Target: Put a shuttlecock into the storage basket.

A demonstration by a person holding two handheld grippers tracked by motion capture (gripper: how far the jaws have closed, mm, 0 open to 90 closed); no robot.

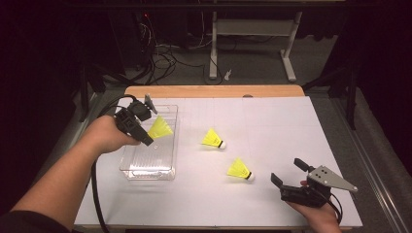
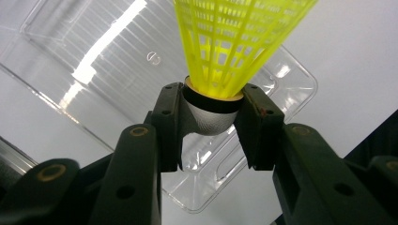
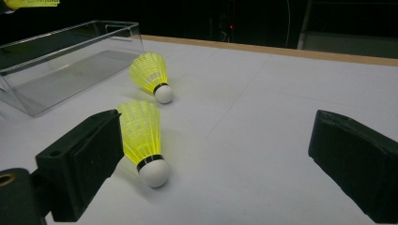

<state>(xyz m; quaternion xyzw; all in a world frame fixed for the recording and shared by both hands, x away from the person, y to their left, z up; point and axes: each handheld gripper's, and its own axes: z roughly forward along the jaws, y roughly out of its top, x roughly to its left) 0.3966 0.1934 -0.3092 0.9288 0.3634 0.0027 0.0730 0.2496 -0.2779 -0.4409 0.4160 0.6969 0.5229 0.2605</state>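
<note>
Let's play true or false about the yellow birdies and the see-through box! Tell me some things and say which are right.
1. The left gripper holds a shuttlecock by its white cork end. True.
2. Three shuttlecocks lie on the table. False: two lie there, the near shuttlecock and the far shuttlecock; the third is in the left gripper.
3. The clear box already has a shuttlecock lying inside it. False: nothing lies in it.
4. The right gripper is open and holds nothing. True.
5. The held shuttlecock hangs over the clear box. True.
</note>
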